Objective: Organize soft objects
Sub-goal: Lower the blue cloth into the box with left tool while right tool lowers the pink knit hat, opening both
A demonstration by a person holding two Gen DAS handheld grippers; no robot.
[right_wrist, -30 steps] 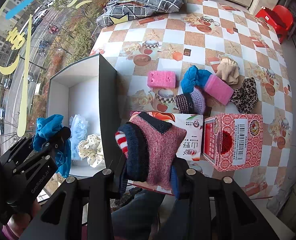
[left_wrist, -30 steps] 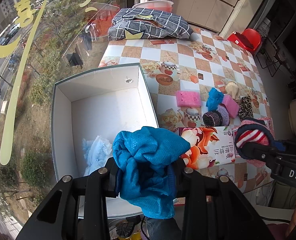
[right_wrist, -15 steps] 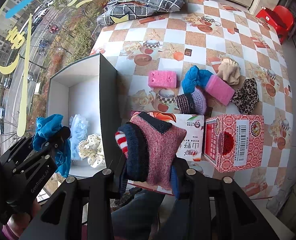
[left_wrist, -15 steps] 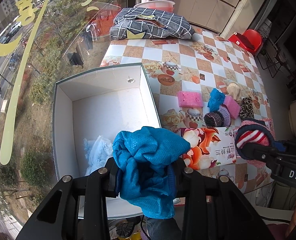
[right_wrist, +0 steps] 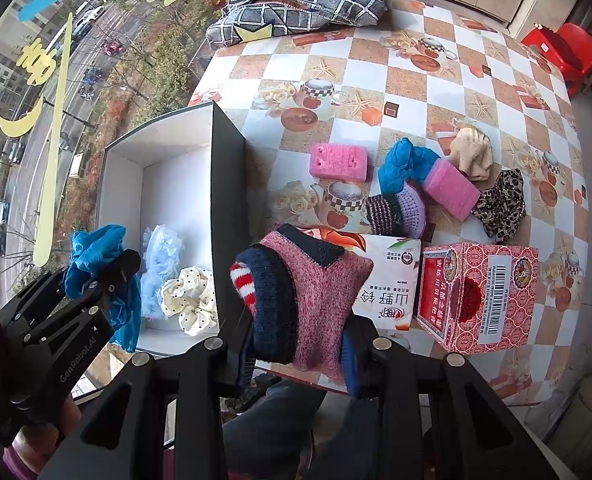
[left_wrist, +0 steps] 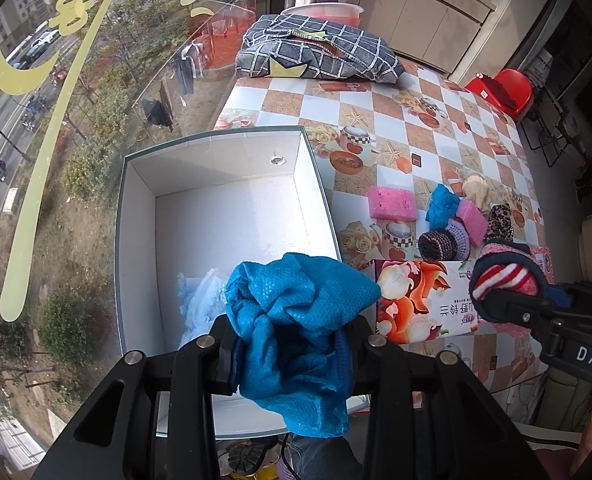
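Black claws (left_wrist: 292, 344), silver screws, white "GenRobot.AI" lettering.

A table covered in orange-and-white checked oilcloth (right_wrist: 408, 80) carries a white open cardboard box (right_wrist: 176, 168) at nine o'clock, a grey grid-patterned cushion (right_wrist: 296, 4) at twelve, and a red patterned carton (right_wrist: 484, 292) at four.

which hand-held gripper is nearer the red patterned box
Right. The right hand-held gripper is just beside the red patterned box; the left hand-held gripper hangs over the white box.
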